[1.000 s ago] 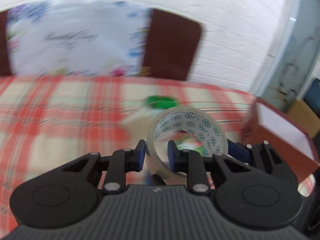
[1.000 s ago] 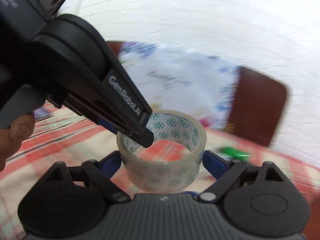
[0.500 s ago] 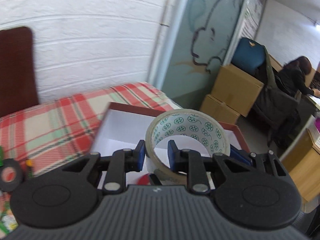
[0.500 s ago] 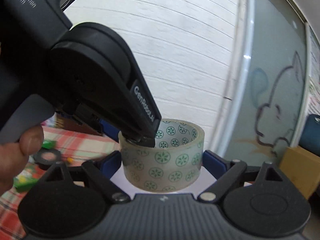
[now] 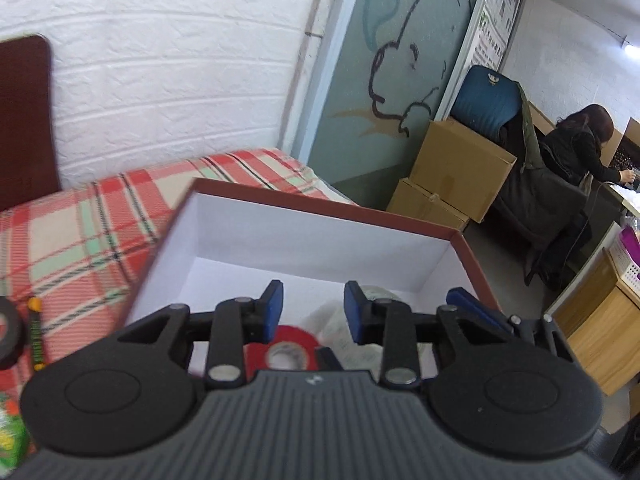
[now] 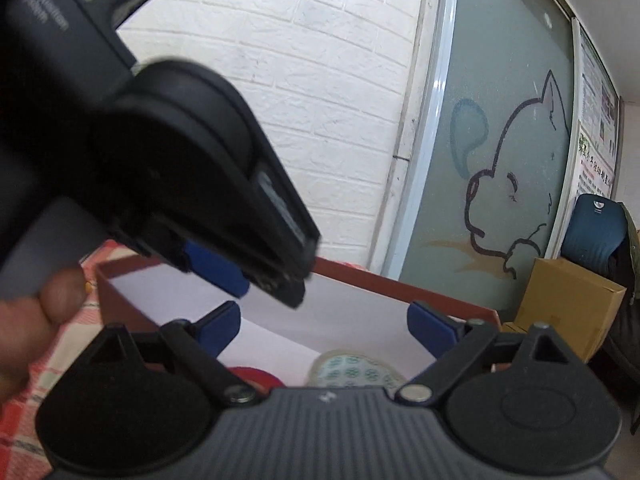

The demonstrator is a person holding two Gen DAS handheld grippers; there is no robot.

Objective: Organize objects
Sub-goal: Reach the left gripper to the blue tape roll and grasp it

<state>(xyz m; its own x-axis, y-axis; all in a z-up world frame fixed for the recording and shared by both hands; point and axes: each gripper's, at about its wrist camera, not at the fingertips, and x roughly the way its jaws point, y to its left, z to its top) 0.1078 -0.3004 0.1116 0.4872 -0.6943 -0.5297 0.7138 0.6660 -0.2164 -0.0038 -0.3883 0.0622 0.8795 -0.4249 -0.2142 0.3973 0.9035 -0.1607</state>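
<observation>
A brown box with a white inside (image 5: 316, 236) stands on the plaid tablecloth. The clear tape roll with green flower print (image 6: 354, 372) lies on the box floor; it also shows in the left wrist view (image 5: 340, 340), blurred. A red tape roll (image 5: 286, 350) lies beside it, to its left. My left gripper (image 5: 313, 312) is open and empty above the box. My right gripper (image 6: 324, 330) is open and empty above the box too. The left gripper's body (image 6: 192, 184) crosses the right wrist view from the upper left.
A black tape roll (image 5: 7, 340) and a green and orange pen (image 5: 36, 332) lie on the plaid cloth (image 5: 80, 240) left of the box. A brown chair back (image 5: 24, 112) stands against the white brick wall. Cardboard boxes (image 5: 456, 172) and a seated person (image 5: 576, 152) are right of the table.
Both grippers carried the clear tape roll rightward to over the box. The left gripper opened and the roll dropped into the box, beside the red roll.
</observation>
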